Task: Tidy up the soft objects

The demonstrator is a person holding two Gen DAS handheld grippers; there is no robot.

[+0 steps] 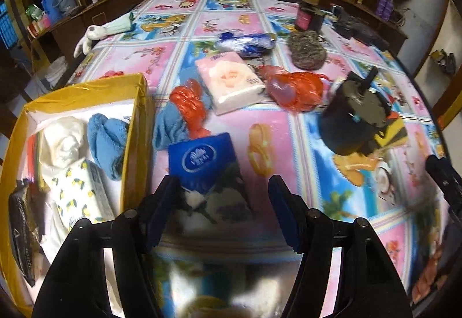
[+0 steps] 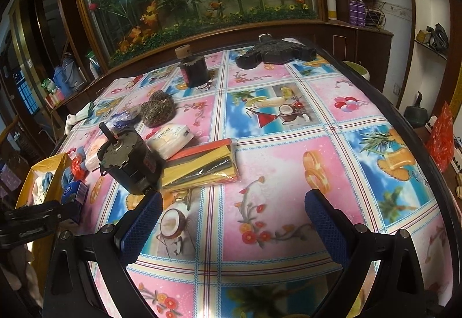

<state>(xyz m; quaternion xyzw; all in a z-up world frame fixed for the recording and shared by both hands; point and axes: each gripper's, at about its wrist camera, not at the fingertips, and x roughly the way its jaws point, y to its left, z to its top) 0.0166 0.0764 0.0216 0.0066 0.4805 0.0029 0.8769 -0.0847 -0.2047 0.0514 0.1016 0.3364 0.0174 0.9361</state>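
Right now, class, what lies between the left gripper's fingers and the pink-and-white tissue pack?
In the left wrist view, the blue tissue pack sits between the left gripper and the pink-and-white tissue pack, with bare tablecloth beyond it.

The left claw has two glossy black plastic arms with slotted cut-outs, each carrying round silver screw heads and ending in a blue, flat-faced pad. The right claw is built alike: black frame, silver screws, and blue pads with a fine mesh texture.
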